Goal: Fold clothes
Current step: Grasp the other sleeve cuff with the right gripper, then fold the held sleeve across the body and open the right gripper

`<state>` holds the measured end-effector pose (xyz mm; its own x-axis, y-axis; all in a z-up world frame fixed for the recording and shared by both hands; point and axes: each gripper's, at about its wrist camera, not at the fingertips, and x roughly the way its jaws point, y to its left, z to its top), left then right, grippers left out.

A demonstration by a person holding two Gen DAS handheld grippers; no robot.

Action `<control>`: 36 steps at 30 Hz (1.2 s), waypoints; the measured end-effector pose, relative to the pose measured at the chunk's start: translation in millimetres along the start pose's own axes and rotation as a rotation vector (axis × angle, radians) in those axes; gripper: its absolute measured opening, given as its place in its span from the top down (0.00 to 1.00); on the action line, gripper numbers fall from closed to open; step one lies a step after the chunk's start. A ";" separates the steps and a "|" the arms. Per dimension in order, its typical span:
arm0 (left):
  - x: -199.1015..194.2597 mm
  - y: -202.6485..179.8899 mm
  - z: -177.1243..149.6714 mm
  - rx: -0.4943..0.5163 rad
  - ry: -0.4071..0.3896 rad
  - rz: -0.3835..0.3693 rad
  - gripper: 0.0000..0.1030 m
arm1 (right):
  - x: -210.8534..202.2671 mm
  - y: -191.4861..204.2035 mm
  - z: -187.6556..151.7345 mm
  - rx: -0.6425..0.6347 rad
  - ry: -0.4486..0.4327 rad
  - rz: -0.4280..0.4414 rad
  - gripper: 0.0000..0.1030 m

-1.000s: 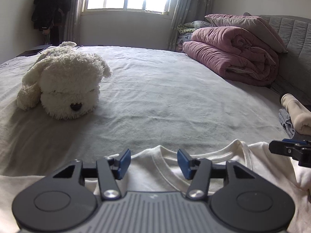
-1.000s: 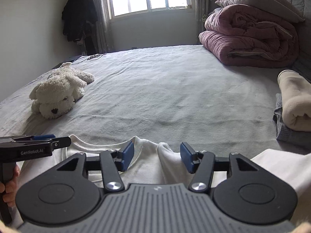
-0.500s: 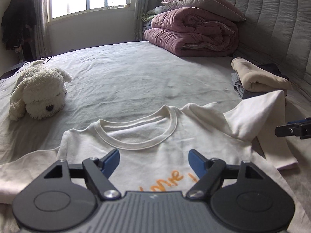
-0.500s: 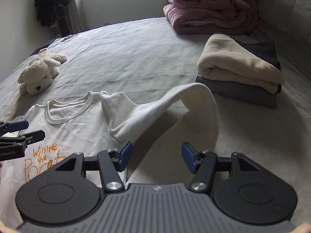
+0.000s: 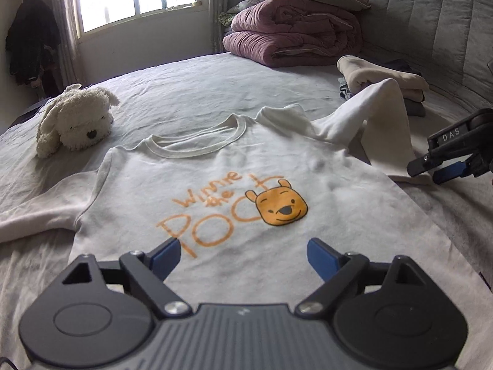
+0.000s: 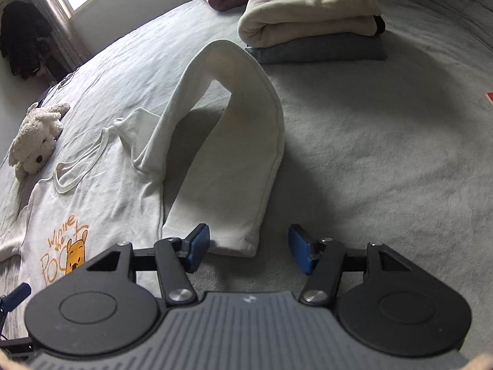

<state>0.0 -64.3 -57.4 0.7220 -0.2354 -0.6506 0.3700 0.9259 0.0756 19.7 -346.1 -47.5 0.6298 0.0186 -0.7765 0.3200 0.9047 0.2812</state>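
The left fingers (image 5: 243,254) are opening, now wide apart with nothing between them, hovering over the sweatshirt (image 5: 246,203) chest print; they have pulled back from the collar, so the garment lies face up on the bed (image 5: 191,86). The right fingers (image 6: 249,248) stand apart, empty, just short of the cuff of the arched right sleeve (image 6: 246,154), which likely needs flattening next. Beyond lie a plush dog (image 5: 75,120) and folded clothes (image 6: 311,27).
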 end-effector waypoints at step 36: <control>9.3 -7.9 9.2 -0.118 -0.007 -0.148 0.12 | -27.4 -61.8 55.9 -0.297 -0.426 -0.511 0.93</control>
<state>9.2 -76.4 -57.1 0.6691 -0.3738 -0.6424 0.4017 0.9091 -0.1106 22.2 -426.3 -12.0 0.6933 -0.5499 -0.4658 0.4804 0.8344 -0.2700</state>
